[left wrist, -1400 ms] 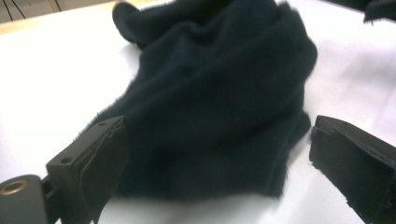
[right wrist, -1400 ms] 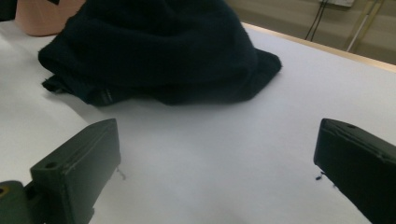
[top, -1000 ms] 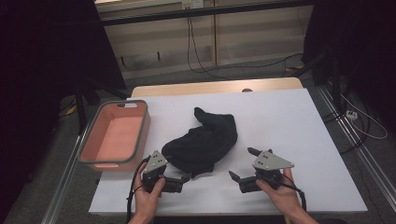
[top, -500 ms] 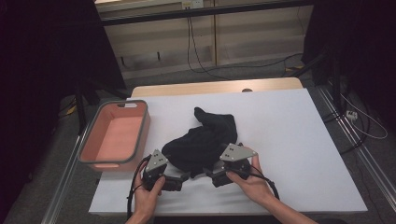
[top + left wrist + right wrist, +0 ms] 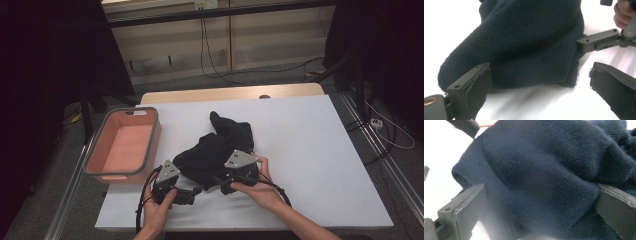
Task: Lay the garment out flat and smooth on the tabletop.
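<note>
White tabletop carries a salmon-pink rectangular plastic bin with a grey rim at its left edge. Just right of the bin lies a crumpled navy knitted garment. At its near edge, the right gripper has its jaws apart around a fold of knit. The left gripper sits just beside the hem, jaws wide apart.

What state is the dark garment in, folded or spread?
Neither: the dark knit garment lies crumpled in a heap on the white table, one end sticking up.
</note>
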Action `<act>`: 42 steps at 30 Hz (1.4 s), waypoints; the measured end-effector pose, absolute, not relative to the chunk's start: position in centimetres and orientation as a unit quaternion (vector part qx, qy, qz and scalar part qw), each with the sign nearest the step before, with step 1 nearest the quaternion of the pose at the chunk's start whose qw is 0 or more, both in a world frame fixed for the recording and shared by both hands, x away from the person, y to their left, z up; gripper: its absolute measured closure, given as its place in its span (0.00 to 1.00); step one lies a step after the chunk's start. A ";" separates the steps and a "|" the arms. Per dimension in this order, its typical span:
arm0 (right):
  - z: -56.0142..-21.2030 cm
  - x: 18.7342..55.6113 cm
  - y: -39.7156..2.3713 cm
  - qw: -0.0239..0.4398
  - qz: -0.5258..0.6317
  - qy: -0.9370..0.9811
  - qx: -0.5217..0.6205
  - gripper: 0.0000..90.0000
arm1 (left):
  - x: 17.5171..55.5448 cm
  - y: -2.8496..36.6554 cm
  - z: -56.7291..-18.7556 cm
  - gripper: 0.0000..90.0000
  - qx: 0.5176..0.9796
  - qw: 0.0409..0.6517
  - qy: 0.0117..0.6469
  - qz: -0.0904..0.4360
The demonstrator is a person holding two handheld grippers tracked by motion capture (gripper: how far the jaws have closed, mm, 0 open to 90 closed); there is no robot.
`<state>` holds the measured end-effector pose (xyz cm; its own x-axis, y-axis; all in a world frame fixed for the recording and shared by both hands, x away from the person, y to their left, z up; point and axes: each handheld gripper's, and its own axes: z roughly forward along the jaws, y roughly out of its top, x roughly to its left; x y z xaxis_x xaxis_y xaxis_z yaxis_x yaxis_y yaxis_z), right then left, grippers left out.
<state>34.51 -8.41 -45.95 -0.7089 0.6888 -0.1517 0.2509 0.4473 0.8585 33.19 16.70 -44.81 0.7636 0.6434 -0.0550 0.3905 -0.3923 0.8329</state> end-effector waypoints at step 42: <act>-41.2 37.1 -19.5 0.260 0.426 0.780 0.379 0.77 | 33.4 16.7 -44.9 0.05 0.829 0.446 0.306 0.140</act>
<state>37.08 -19.46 -41.16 -0.5780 0.8119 -0.0820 0.3701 0.3504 0.8604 33.45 16.73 -44.88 0.7735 0.6325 -0.0402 0.3821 -0.4148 0.8258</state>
